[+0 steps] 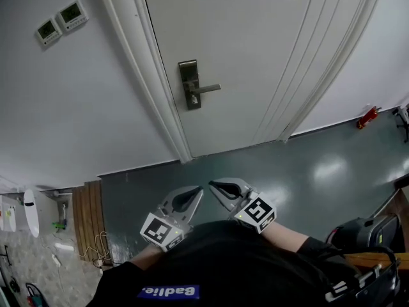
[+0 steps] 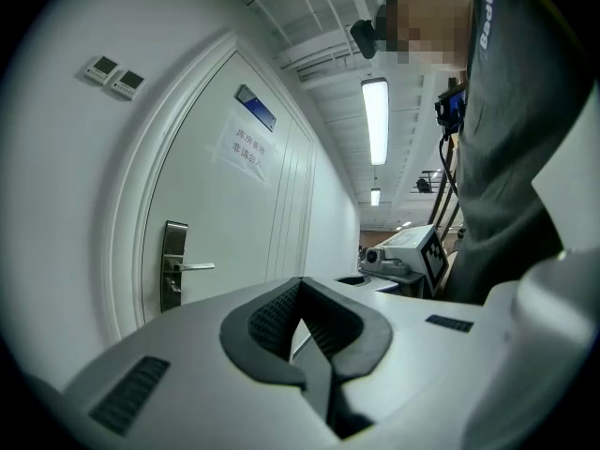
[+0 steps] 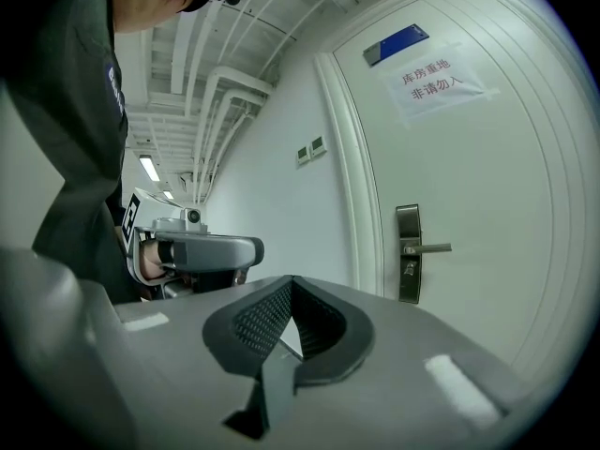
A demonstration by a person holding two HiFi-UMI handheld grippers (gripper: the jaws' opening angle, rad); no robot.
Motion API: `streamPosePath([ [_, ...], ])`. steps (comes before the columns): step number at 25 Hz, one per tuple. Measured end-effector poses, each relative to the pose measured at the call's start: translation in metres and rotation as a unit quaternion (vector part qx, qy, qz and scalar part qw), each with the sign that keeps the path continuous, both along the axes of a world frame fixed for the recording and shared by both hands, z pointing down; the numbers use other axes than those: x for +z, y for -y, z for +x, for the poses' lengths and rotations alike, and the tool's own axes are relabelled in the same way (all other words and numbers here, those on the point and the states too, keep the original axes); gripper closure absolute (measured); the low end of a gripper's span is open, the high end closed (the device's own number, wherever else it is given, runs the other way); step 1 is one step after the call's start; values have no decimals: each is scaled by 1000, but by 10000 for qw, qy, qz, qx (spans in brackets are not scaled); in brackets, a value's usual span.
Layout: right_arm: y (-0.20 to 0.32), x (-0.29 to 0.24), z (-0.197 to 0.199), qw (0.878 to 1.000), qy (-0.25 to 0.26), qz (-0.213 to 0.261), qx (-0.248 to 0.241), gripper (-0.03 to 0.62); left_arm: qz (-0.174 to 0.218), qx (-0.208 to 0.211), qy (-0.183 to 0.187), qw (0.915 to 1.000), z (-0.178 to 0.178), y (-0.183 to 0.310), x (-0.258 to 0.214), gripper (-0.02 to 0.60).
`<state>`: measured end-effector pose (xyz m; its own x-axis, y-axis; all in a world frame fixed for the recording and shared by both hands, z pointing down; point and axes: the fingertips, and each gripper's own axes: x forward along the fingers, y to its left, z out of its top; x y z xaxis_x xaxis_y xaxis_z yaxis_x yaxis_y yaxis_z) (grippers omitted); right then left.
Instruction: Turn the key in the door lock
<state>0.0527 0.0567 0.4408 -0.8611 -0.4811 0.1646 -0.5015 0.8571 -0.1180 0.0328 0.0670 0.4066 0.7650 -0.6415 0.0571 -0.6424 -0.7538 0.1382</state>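
Left claw and right claw both pinched closed, empty, well apart from door lock; key too small to tell; fits approach or retreat.

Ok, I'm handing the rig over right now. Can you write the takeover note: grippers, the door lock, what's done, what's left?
Grippers: left gripper shut, empty; right gripper shut, empty. Both are held close to the body, side by side, well short of the door.
Things: the door looks closed. The lock plate has its lever handle level. A small part juts out below the lever, perhaps the key; too small to be sure.
Done: cannot tell whether the key was turned.
Left: if it was not, go up to the lock, grip the key, turn it.
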Motion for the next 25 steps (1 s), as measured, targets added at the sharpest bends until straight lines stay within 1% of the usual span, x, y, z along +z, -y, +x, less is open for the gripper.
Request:
streamPosePath([
  [2, -4, 1, -6, 10000, -33, -26, 32, 592, 0, 67, 12, 10000, -7, -4, 2, 588],
  [5, -7, 2, -12, 9999, -56, -55, 123, 593, -123, 234, -52, 9996, -10, -14, 9, 588],
  [7, -10, 3, -20, 9998, -71, -93, 137, 592, -123, 302, -11, 9995, -14, -19, 7, 588],
  [13, -17, 13, -32, 9996, -231, -115, 152, 593, -176, 267, -46, 9995, -28, -24, 13, 588],
  [16, -17, 15, -37, 9995, -234, -121, 189, 594, -128, 275, -50, 9995, -33, -24, 17, 588],
  [25, -19, 16, -44, 9995, -256, -99, 181, 594, -125, 292, 25, 9995, -38, -27, 12, 588],
])
